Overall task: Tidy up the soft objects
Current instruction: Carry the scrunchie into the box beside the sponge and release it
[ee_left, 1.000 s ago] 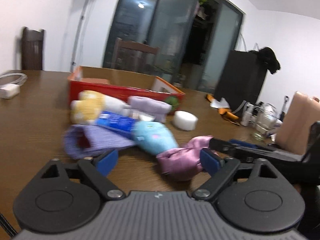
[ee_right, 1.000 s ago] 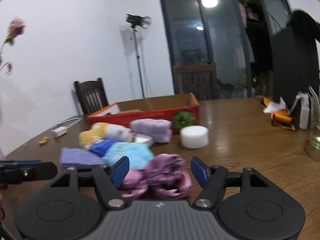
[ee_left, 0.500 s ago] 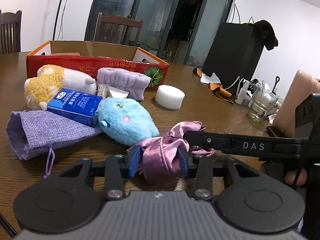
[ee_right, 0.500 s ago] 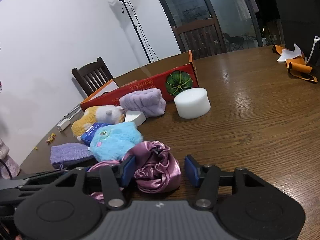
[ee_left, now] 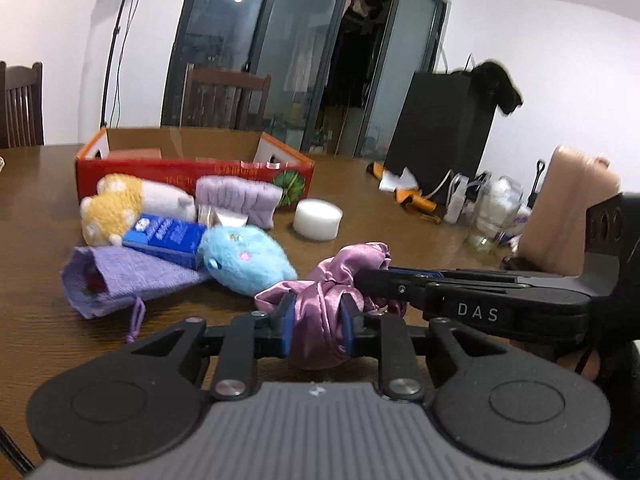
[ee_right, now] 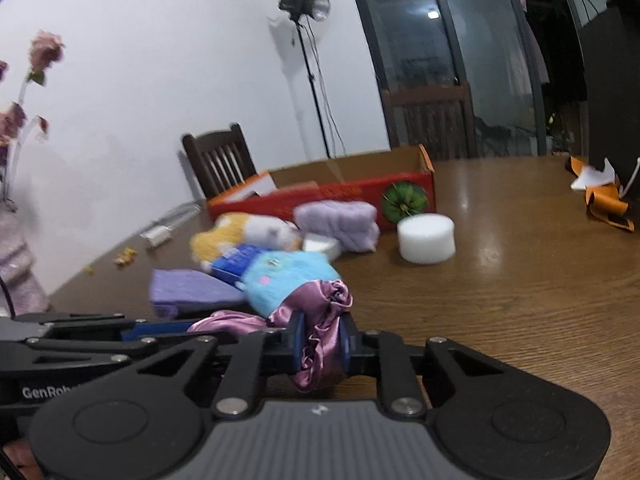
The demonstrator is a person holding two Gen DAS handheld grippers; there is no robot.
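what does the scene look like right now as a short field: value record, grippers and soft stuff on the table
left gripper: shut on the pink satin scrunchie, jaws just closed
right gripper: shut on another part of the same scrunchie, jaws just closed
blue plush toy: beside the scrunchie, on the wooden table
purple drawstring pouch: lying flat, left of the blue plush
yellow and white plush: in front of the red cardboard box
lavender headband: against the box front
white foam puck: standing alone
box: open
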